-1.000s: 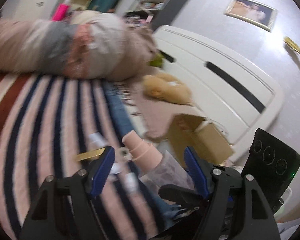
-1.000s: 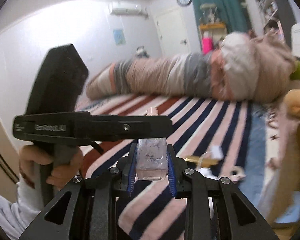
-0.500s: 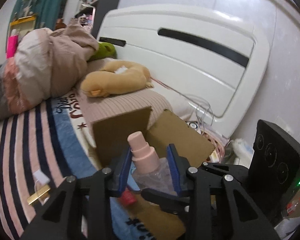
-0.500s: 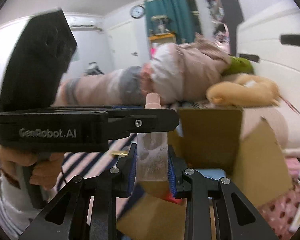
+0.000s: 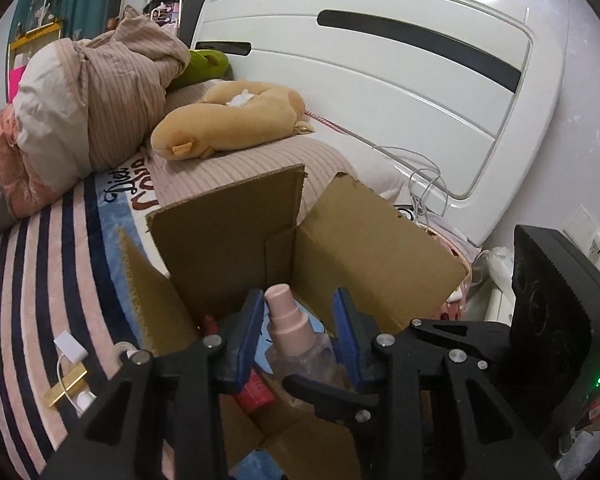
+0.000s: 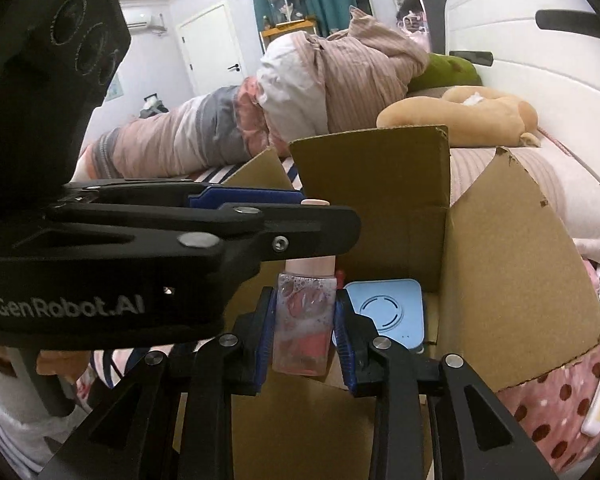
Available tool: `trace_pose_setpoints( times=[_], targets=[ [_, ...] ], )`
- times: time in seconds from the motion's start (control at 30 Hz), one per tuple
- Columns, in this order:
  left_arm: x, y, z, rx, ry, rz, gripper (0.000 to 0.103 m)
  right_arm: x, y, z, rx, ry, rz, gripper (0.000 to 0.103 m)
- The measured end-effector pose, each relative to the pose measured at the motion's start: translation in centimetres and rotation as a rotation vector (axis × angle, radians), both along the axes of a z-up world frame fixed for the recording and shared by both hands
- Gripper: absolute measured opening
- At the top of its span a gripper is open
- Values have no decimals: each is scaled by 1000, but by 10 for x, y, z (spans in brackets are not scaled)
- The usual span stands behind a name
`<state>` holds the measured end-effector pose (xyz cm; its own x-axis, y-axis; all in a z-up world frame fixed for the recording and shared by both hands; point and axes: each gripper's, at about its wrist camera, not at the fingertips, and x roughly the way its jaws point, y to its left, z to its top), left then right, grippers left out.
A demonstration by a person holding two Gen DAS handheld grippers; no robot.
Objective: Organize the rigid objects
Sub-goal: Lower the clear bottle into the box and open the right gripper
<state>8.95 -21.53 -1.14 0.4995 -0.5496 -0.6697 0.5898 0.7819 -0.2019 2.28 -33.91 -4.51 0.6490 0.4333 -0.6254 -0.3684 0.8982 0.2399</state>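
A clear bottle (image 6: pixel 303 320) with a pink cap (image 5: pixel 285 314) and foamy pink liquid is upright above an open cardboard box (image 5: pixel 236 240). My right gripper (image 6: pixel 304 294) is shut on the bottle's clear body. My left gripper (image 5: pixel 298 295) comes in from the side at cap height. Its jaws are opening slightly with the cap between them. The cap leans on one blue pad and a gap shows at the other. In the right wrist view the left gripper (image 6: pixel 329 216) crosses in front of the cap. A light blue square device (image 6: pixel 388 312) and a red item (image 5: pixel 256 392) lie in the box.
The box (image 6: pixel 380 184) stands on a bed with its flaps raised. A tan plush (image 5: pixel 228 120) and a rolled quilt (image 5: pixel 88 100) lie behind it, before a white headboard (image 5: pixel 380 80). A gold clip and a white charger (image 5: pixel 70 346) lie on the striped blanket at the left.
Both grippers swung with the bottle from over the striped blanket to over the box. The left jaws closed from wide apart to a narrow gap round the cap.
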Motion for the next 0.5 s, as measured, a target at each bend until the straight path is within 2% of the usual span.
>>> trace_pose_setpoints(
  times=[0.13, 0.3, 0.4, 0.5],
  targets=[
    [-2, 14, 5, -24, -7, 38, 48, 0, -4, 0, -4, 11, -24, 25],
    [-10, 39, 15, -61, -25, 85, 58, -3, -3, 6, -12, 12, -69, 25],
    [-18, 63, 23, -89, -51, 129, 67, -9, 0, 16, 15, -12, -65, 30],
    [-25, 96, 31, -121, -71, 187, 68, -14, 17, 30, 19, -52, -34, 31]
  ],
)
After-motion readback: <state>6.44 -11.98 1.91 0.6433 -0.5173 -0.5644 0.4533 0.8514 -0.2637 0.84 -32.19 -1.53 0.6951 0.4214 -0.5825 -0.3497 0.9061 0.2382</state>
